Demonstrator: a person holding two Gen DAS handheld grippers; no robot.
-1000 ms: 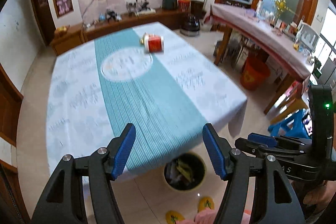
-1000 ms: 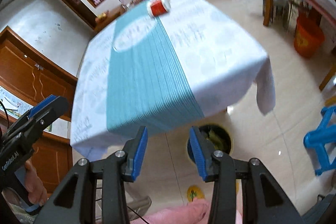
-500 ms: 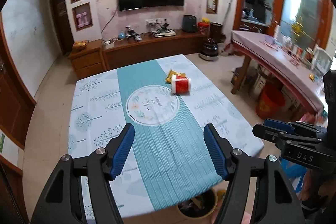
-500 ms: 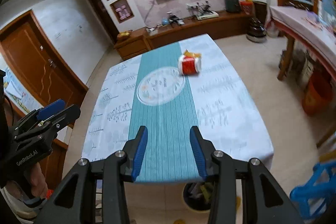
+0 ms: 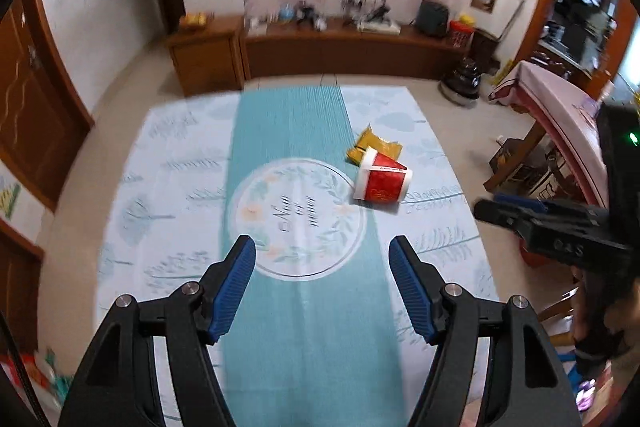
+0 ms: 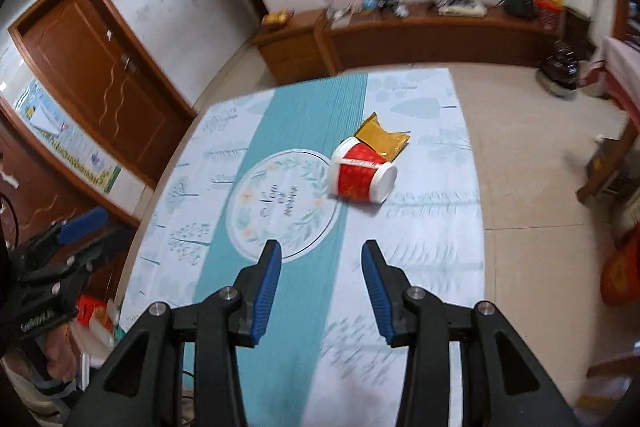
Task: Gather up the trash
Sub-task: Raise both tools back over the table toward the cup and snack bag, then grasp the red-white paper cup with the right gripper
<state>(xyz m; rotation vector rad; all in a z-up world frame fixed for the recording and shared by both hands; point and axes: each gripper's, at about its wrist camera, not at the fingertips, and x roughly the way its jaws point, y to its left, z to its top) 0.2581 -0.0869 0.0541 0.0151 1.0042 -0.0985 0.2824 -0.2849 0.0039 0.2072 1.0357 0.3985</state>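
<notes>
Two bits of trash on the desk [image 5: 168,195]: a red cup [image 5: 382,181] tipped on its side and a yellow wrapper [image 5: 376,147] touching it from behind. Both past the round picture in the cloth, a little to the right of the teal stripe. Probably tipped over because empty, so light and ready to roll if bumped.

Left tongs [image 5: 322,287] wide apart, nothing between the blue pads. Right tongs [image 6: 320,283] narrower but not closed, also holding nothing. Both tilted down at the desk from the near side, well apart from the trash. Likely held that way to keep the trash in sight on the way in.

Right tongs nearer in line with the cup, so probably the better pick for it. Left tongs then free for the wrapper. Cup looks wider than the right gap, so a wider gap maybe needed first, or a pinch on the rim instead. Flat wrapper harder to get under; best pinched at a raised corner.

No bin in sight here.
</notes>
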